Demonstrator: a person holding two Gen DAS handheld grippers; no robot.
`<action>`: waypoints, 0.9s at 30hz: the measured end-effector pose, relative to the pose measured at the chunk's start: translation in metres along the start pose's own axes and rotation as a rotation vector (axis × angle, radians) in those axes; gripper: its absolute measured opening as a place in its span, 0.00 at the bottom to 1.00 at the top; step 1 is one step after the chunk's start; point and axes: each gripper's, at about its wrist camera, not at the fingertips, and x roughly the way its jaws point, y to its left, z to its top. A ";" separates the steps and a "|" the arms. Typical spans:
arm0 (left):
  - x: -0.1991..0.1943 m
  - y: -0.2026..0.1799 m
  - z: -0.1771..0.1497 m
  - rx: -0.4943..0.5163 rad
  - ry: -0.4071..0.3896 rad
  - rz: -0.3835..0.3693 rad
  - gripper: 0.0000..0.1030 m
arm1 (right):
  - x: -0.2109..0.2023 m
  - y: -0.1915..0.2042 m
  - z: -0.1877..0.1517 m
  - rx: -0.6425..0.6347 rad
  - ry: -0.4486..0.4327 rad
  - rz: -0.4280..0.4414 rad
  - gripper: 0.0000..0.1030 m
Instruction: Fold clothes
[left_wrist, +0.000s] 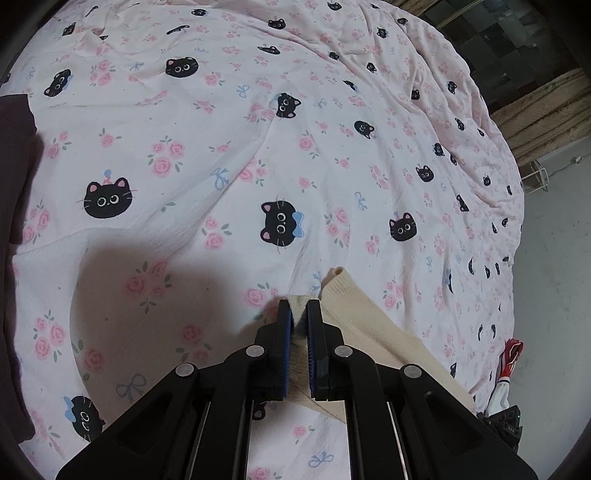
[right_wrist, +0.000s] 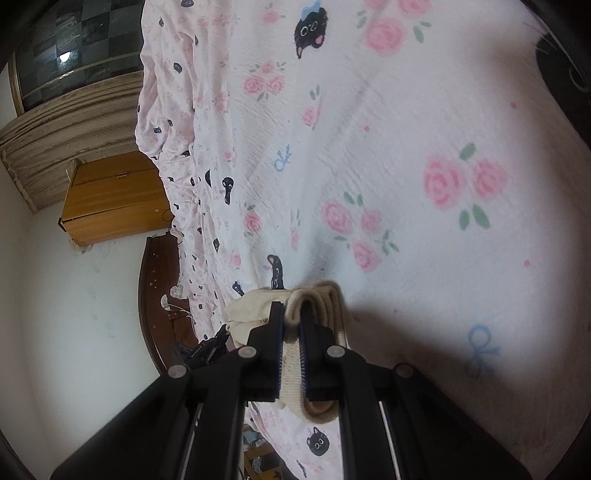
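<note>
A cream ribbed knit garment (left_wrist: 369, 332) lies on the pink bed sheet printed with black cats and roses (left_wrist: 221, 147). In the left wrist view it runs from my left gripper (left_wrist: 299, 306) toward the lower right. That gripper is shut on an edge of it, with cloth showing between the blue pads. In the right wrist view my right gripper (right_wrist: 291, 314) is shut on a folded, bunched part of the same cream garment (right_wrist: 321, 299), held just above the sheet (right_wrist: 406, 129). More of the cream cloth hangs to the left of its fingers.
A dark garment (left_wrist: 14, 166) lies at the sheet's left edge. The bed's edge drops to a pale floor (left_wrist: 554, 295) on the right. A wooden cabinet (right_wrist: 110, 199) and a dark wooden bed end (right_wrist: 159, 295) stand beside the bed, with beige curtains (left_wrist: 546, 110) behind.
</note>
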 end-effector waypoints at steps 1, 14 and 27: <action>-0.001 0.000 0.000 -0.003 -0.003 -0.001 0.05 | -0.001 0.001 0.000 -0.004 -0.002 0.002 0.15; -0.007 -0.004 0.010 -0.061 -0.042 -0.088 0.06 | -0.038 0.016 0.002 -0.047 -0.109 0.062 0.65; -0.009 0.007 0.025 -0.200 -0.104 -0.169 0.06 | 0.005 0.083 -0.042 -0.399 0.110 0.010 0.65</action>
